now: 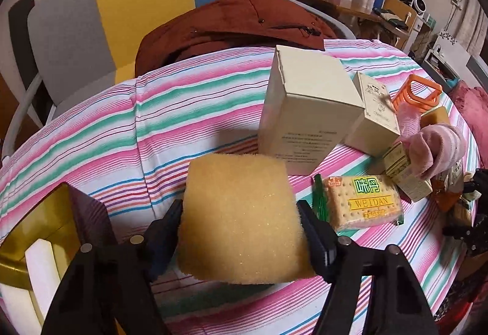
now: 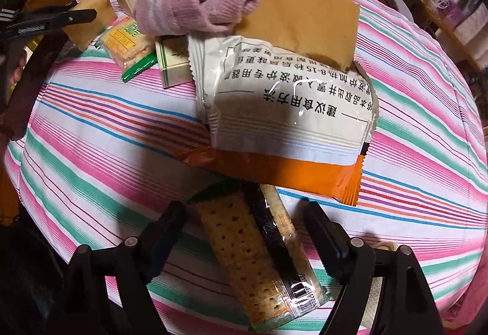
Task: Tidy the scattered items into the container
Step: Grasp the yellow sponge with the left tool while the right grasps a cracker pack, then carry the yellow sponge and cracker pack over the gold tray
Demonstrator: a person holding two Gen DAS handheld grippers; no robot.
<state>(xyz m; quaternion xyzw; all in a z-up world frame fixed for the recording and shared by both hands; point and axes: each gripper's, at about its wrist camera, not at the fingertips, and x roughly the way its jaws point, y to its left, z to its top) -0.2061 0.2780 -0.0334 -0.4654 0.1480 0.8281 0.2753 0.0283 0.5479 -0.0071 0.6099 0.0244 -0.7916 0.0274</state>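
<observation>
A striped tabletop fills both views. Centre frame, the left hand-held gripper clamps a yellow sponge. Bottom centre, the right hand-held gripper stands wide astride a cracker packet, pads apart from it.

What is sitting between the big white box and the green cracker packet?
Nothing but bare striped cloth. In the left wrist view, the big white box and the green cracker packet lie close together with only a narrow strip of cloth between them.
</observation>
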